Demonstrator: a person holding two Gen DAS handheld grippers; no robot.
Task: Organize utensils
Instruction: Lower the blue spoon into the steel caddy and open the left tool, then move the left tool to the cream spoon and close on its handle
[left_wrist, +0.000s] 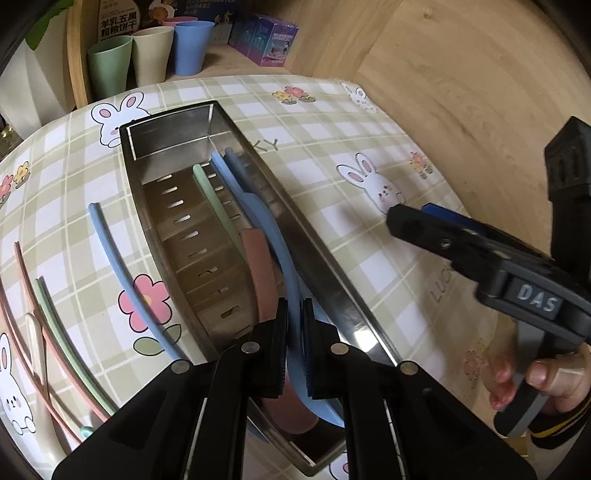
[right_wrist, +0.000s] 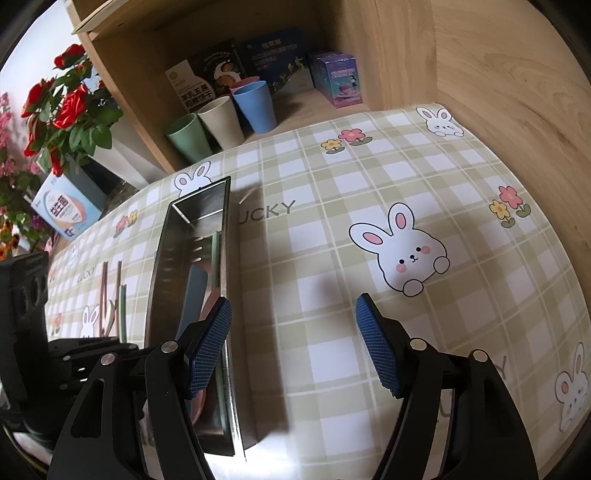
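Note:
A long steel utensil tray (left_wrist: 317, 258) lies on the checked tablecloth; it also shows in the right wrist view (right_wrist: 159, 266). Inside lie a green utensil (left_wrist: 207, 188), a pink one (left_wrist: 260, 266), a dark blue one (left_wrist: 236, 166) and a light blue spoon (left_wrist: 273, 236). My left gripper (left_wrist: 294, 332) is over the tray's near end, shut on the light blue spoon's handle. Left of the tray on the cloth lie a blue chopstick (left_wrist: 110, 251), green chopsticks (left_wrist: 62, 321), pink chopsticks (left_wrist: 26, 295) and a cream spoon (left_wrist: 37, 354). My right gripper (right_wrist: 293, 332) is open and empty over the cloth right of the tray.
Green (right_wrist: 184, 136), cream (right_wrist: 221, 120) and blue (right_wrist: 256, 105) cups and several boxes stand in a wooden shelf at the back. A wooden wall (right_wrist: 517, 74) bounds the right side. Red flowers (right_wrist: 70, 107) and a box stand at the far left.

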